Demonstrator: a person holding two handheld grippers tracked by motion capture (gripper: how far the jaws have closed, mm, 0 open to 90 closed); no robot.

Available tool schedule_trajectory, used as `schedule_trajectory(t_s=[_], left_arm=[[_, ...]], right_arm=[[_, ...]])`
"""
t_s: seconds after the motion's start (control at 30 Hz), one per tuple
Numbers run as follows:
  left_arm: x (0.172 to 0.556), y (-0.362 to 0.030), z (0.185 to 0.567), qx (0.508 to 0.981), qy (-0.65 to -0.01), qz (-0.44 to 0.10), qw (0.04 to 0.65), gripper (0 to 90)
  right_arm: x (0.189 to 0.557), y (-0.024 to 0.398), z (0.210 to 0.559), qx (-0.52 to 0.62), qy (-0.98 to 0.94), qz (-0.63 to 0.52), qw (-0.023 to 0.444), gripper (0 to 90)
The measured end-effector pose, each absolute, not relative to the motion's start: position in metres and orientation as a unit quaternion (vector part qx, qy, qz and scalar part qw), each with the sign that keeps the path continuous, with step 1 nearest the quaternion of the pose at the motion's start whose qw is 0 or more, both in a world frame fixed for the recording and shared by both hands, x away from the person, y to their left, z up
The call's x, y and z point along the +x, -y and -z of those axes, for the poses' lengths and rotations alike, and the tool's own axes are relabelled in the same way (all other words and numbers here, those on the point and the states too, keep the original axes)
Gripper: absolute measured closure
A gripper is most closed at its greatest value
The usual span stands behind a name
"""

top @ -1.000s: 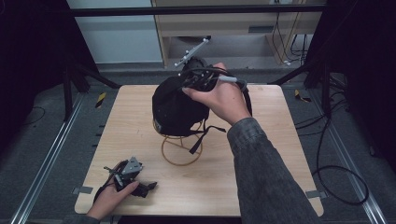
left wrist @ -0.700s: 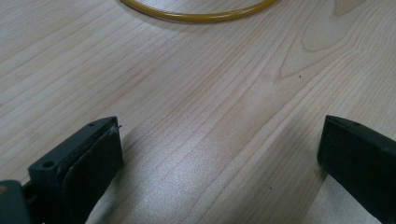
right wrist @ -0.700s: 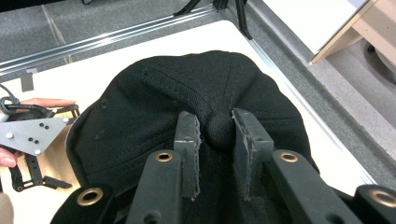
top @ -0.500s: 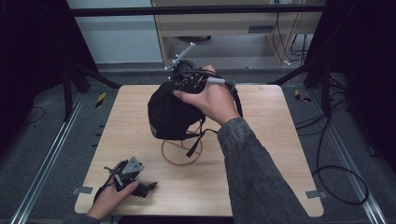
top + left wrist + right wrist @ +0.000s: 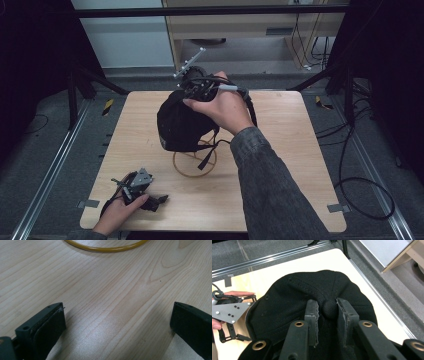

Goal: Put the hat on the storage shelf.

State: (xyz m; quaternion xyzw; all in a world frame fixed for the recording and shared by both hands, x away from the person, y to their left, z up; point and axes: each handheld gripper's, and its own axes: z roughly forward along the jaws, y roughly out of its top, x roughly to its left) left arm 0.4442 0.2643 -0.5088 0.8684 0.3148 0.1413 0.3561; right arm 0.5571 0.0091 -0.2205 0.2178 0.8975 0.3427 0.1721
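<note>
A black cap (image 5: 180, 125) hangs over a yellow wire stand (image 5: 182, 170) at the middle of the wooden table (image 5: 285, 150). My right gripper (image 5: 197, 92) comes at it from above; in the right gripper view the jaws (image 5: 327, 306) are pinched on the button on the cap's crown (image 5: 287, 295). My left gripper (image 5: 150, 200) lies on the table at the front left, held by a hand. Its jaws (image 5: 117, 317) stand wide apart over bare wood, and the stand's yellow ring (image 5: 105, 249) curves ahead of them.
A strap dangles from the cap (image 5: 206, 157) across the stand. Metal rails (image 5: 50, 170) run along both sides of the table, and cables (image 5: 360, 190) lie on the floor at the right. A wooden cabinet (image 5: 240, 25) stands beyond the far edge.
The right hand has carried the cap a little to the left over the stand. The left hand and its gripper have stayed put.
</note>
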Motion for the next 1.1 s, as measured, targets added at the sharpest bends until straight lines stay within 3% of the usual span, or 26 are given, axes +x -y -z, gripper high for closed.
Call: schedule_trajectory(t_s=[0.13, 1.1], left_arm=[[0.444, -0.264, 0.509, 0.868, -0.315, -0.141, 0.356, 0.0], [0.444, -0.264, 0.509, 0.868, -0.316, -0.141, 0.357, 0.0]], right_arm=[[0.556, -0.007, 0.221, 0.224, -0.896, -0.342, 0.173, 67.1], [0.541, 0.028, 0.218, 0.232, -0.881, -0.372, 0.175, 67.7]])
